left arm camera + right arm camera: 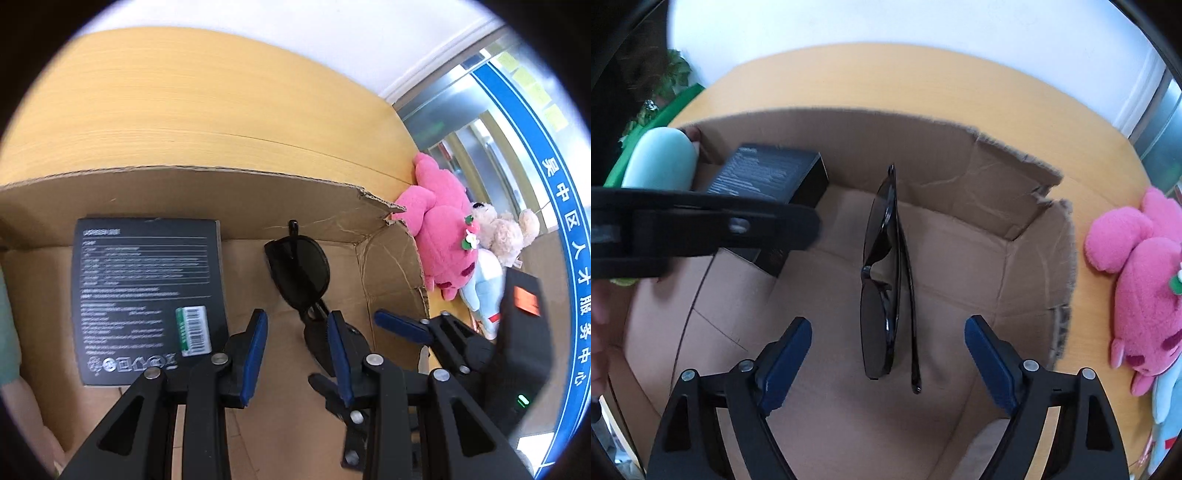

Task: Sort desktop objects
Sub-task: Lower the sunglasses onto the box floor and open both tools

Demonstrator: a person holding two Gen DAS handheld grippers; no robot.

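Black sunglasses [886, 273] lie folded on the floor of an open cardboard box [960, 162], between and just beyond the open fingers of my right gripper [888, 354]. In the left wrist view the sunglasses [299, 273] lie ahead of my left gripper [297, 354], which is open and empty above the box floor [280, 424]. A black product box [147, 295] with a barcode label lies in the cardboard box to the left; it also shows in the right wrist view [768, 184]. My right gripper's fingers [402, 326] show at the right in the left wrist view.
The cardboard box sits on a yellow wooden table [221, 110]. A pink plush toy [443, 229], a beige teddy [502, 232] and a light blue plush [484, 291] lie right of the box. A pale green object [661, 162] and a plant [661, 81] are at the left.
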